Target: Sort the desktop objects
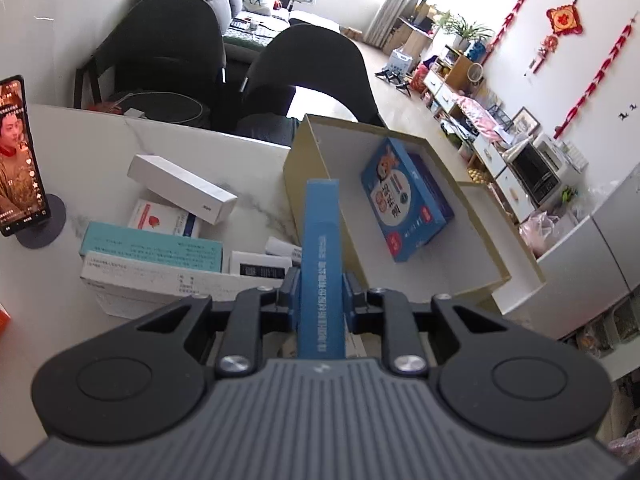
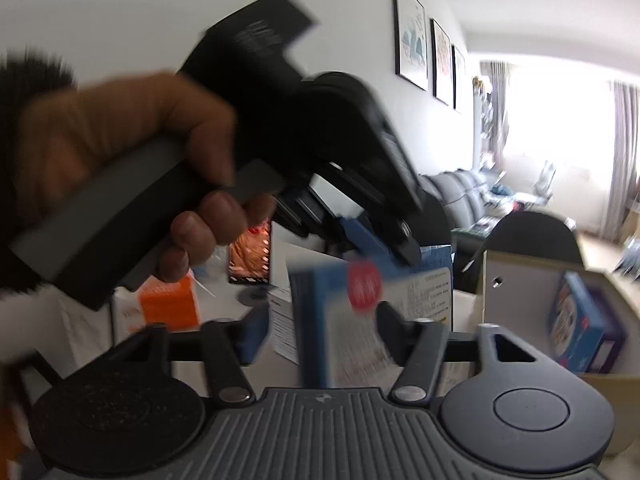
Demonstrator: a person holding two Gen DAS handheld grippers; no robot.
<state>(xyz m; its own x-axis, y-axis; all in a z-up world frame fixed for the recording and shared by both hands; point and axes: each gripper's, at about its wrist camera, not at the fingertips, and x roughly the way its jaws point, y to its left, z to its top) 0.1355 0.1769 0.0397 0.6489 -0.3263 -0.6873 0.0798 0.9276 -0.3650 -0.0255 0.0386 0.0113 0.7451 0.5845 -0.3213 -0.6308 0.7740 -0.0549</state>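
Left gripper has its fingers pressed in on both flat sides of a slim blue box, which stands on edge between them and pokes out well past the tips. Just beyond that box's far end, ahead and a touch right of the fingers, sits the open cardboard box, with a blue cartoon-printed box lying tilted inside it. Off to the left of the fingers, a heap of packets on the marble tabletop: a long white box on top, a teal box nearer. Far left, a phone on a stand. Over to the right wrist view, very blurred: the right gripper has fingers spread apart, a blue-and-white box with a red sticker standing between them; whether they grip it, cannot tell. Ahead and left of these fingers, a hand wraps the handle of the other gripper.
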